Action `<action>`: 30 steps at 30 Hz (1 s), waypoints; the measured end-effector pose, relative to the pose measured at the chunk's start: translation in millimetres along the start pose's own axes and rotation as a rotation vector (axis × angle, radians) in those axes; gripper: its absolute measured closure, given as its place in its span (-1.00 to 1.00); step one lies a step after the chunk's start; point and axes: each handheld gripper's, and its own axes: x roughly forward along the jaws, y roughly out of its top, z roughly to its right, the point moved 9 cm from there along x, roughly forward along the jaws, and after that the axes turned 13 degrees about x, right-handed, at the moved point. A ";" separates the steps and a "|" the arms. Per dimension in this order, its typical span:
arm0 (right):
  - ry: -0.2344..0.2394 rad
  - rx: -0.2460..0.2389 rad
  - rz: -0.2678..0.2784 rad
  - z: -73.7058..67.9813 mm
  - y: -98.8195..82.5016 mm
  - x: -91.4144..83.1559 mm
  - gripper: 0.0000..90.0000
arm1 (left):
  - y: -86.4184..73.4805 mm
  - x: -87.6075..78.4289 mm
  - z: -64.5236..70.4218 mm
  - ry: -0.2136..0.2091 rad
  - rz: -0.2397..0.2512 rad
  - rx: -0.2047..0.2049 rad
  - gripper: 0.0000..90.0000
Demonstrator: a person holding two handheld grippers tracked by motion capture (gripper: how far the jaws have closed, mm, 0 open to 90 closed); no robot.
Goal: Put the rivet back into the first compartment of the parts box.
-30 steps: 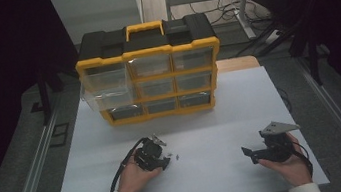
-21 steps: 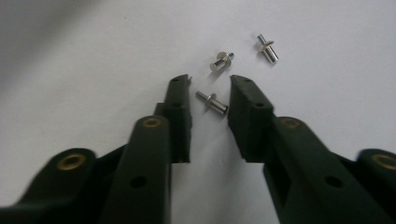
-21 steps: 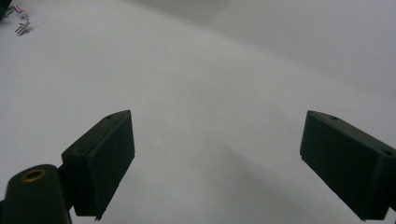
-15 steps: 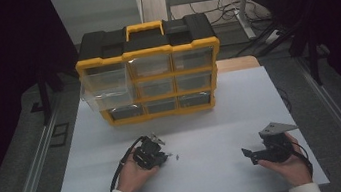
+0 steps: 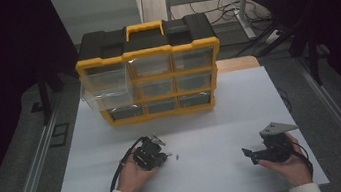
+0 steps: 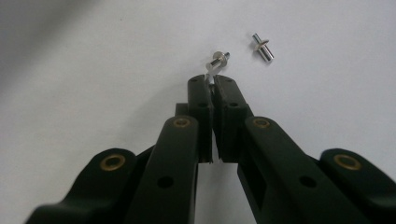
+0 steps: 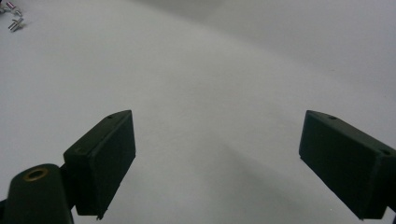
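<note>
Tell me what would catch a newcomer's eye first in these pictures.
Probably the yellow-and-black drawer organizer standing at the far side of the white table, with clear drawers in three rows. Next, the left gripper, its jaws closed on a small metal pin, with a second pin lying loose just beyond. The right gripper rests open near the table's right front.

Two small pins [image 6: 217, 59] [image 6: 263, 46] of bright, polished metal; matt white table sheet [image 5: 212, 120], smooth. Left gripper [image 6: 211, 84]: matt black plastic, brass-coloured rivets. Far organiser [image 5: 149, 68]: yellow-and-black plastic, clear glossy drawers.
</note>
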 end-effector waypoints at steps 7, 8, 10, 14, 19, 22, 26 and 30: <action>-0.004 0.000 0.004 1.1 0.3 -0.8 -0.75 | -2.5 -8.7 -2.2 -0.019 0.018 -0.012 0.94; -0.004 0.000 0.004 1.0 0.3 -0.8 -0.75 | -2.9 -12.9 -2.8 -0.023 0.024 -0.019 0.94; -0.005 0.001 0.006 1.3 0.6 -1.0 -0.75 | -3.3 -15.1 -3.4 -0.022 0.025 -0.019 0.94; -0.006 0.003 0.007 1.5 0.7 -1.3 -0.75 | -4.5 -28.6 -7.7 -0.034 0.048 -0.025 0.94; -0.005 0.001 0.006 1.1 0.5 -1.0 -0.75 | -9.9 -42.2 -14.8 -0.029 0.071 -0.048 0.94; -0.006 0.001 0.006 1.1 0.5 -1.0 -0.75 | -12.9 -47.4 -18.4 -0.023 0.076 -0.052 0.94; -0.008 0.002 0.007 1.3 0.6 -1.3 -0.75 | -18.4 -58.2 -25.7 -0.013 0.094 -0.073 0.94; -0.008 0.001 0.006 1.1 0.3 -0.8 -0.75 | -25.2 -72.2 -34.2 -0.008 0.119 -0.093 0.94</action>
